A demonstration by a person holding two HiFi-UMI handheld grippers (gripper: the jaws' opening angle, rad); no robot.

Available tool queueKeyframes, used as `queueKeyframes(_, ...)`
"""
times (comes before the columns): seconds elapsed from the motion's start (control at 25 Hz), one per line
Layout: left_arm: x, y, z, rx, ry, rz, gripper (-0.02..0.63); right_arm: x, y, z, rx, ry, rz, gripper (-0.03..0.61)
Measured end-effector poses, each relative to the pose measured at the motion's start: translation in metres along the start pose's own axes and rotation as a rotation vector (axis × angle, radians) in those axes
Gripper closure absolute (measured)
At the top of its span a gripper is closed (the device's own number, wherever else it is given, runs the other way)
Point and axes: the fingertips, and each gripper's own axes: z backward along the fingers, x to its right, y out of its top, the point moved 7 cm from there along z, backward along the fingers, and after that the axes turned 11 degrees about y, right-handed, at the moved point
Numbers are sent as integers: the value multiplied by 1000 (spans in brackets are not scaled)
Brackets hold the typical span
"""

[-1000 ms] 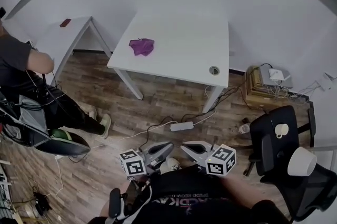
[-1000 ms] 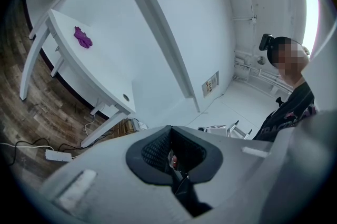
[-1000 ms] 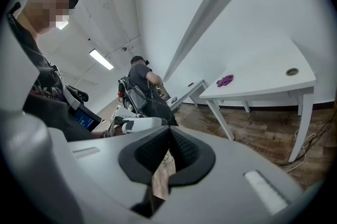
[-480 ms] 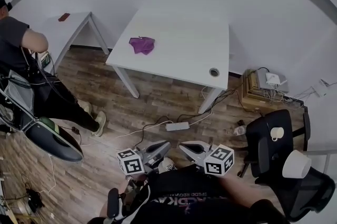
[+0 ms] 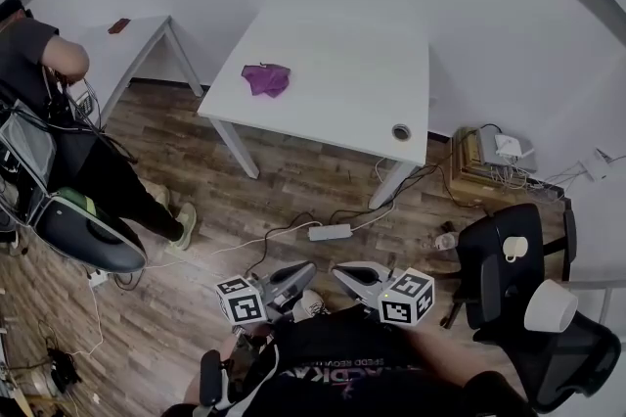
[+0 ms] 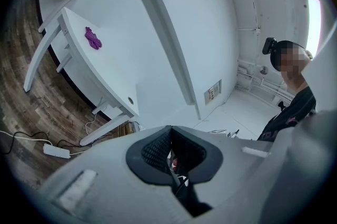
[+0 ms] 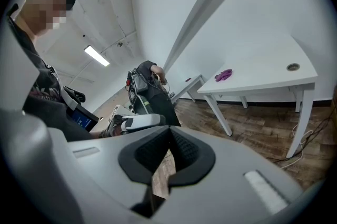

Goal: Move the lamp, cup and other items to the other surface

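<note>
A white cup (image 5: 515,248) stands on the seat of a black office chair (image 5: 494,273) at the right. The lamp's white shade (image 5: 551,305) rests just beside it on the same chair. A purple cloth (image 5: 265,79) lies on the white table (image 5: 342,97) across the floor; it also shows in the left gripper view as the cloth (image 6: 93,38) and in the right gripper view as the cloth (image 7: 223,75). Both grippers are held low in front of the person's body, far from all of these. My left gripper (image 5: 301,272) and right gripper (image 5: 344,271) are shut with nothing between the pads.
A power strip (image 5: 329,232) and cables lie on the wooden floor between me and the table. A wooden box (image 5: 489,161) with a device and wires stands at the wall on the right. At the far left a person (image 5: 39,72) leans over a small side table (image 5: 137,43).
The person at the left has straightened and shifted toward the side table, and their chair has rolled left. Both grippers stay where they were, still shut.
</note>
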Motion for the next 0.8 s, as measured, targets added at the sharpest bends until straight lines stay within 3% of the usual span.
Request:
queueKeyframes(0.52,5,-2,2,-5,-34,-49,612,-1,-5,-5,0,8,2,574)
queueKeyframes(0.8,2,1,5,8,-28,-17,612,-1,-2,-7,1,15,4,574)
